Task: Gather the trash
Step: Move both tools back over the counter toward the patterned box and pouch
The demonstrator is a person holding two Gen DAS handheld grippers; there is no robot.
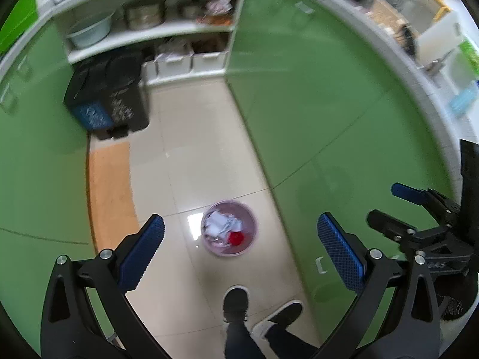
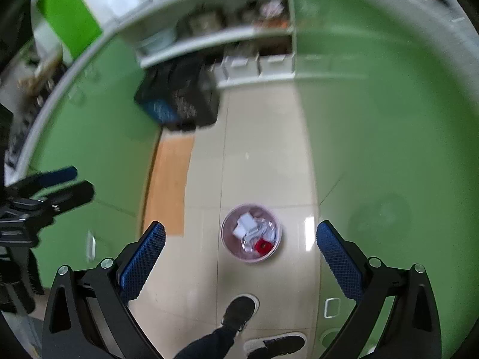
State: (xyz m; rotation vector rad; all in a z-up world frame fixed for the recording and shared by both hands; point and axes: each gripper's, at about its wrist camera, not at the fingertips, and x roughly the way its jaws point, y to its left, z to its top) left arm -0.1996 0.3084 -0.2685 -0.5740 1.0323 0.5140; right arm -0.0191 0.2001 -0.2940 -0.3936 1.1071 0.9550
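A small pink wastebasket stands on the tiled floor, seen from high above; it also shows in the right wrist view. It holds white crumpled paper and a red piece. My left gripper is open and empty, well above the basket. My right gripper is open and empty too, at about the same height. The right gripper also shows at the right edge of the left wrist view, and the left gripper at the left edge of the right wrist view.
Green cabinet doors line both sides of a narrow aisle. A black and blue pedal bin stands at the far end by white shelves with pots and white bins. An orange mat lies at left. The person's shoes are below.
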